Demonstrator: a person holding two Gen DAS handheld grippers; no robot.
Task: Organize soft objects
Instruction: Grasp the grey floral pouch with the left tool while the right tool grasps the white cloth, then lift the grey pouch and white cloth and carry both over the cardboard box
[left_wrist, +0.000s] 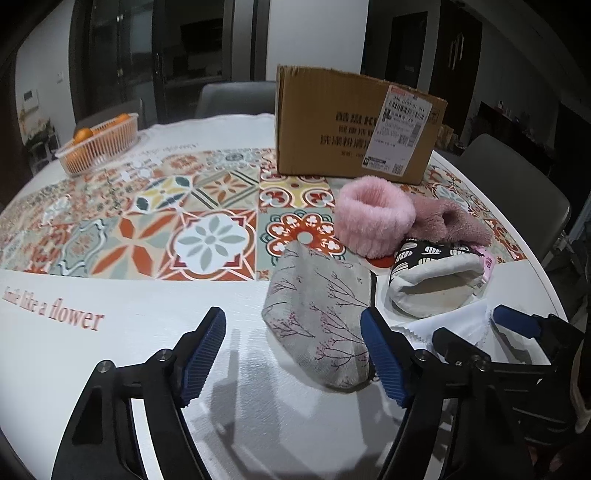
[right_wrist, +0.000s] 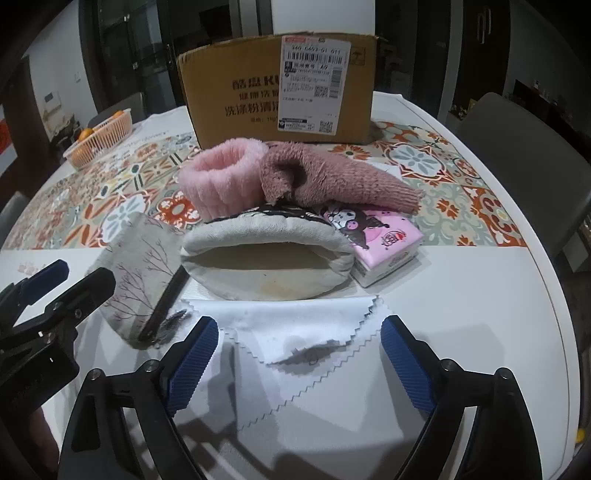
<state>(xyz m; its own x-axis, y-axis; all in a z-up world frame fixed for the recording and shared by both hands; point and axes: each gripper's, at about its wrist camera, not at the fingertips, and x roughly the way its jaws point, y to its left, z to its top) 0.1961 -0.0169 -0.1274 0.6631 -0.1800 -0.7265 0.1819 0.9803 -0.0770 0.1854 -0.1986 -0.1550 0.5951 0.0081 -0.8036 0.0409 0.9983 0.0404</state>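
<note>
pink and fluffy, a plush ring (left_wrist: 373, 218) sits on the patterned tablecloth (left_wrist: 147, 206) just in front of a cardboard box (left_wrist: 351, 125), touching a dusty-rose fleece piece (right_wrist: 332, 177) on its right. before them lies a cream pouch with a black-and-white printed top (right_wrist: 266, 258), its opening facing the cameras, and a pink cartoon tissue pack (right_wrist: 380, 240) lies just beside it on the right. a grey pouch printed with bare branches (left_wrist: 317, 317) lies on the white part of the table (left_wrist: 110, 354), left of the cream one, with a dark strip along its edge. a white cloth with zigzag edges (right_wrist: 295, 332) is spread nearest the right gripper (right_wrist: 299, 365), whose jaws stand wide apart over it, gripping nothing. the left gripper (left_wrist: 293, 362) is likewise spread wide and empty, its right finger close against the grey pouch's near end. an orange basket of oranges (left_wrist: 99, 144) sits well apart at the far left, and grey chairs (right_wrist: 517, 147) stand around the table
</note>
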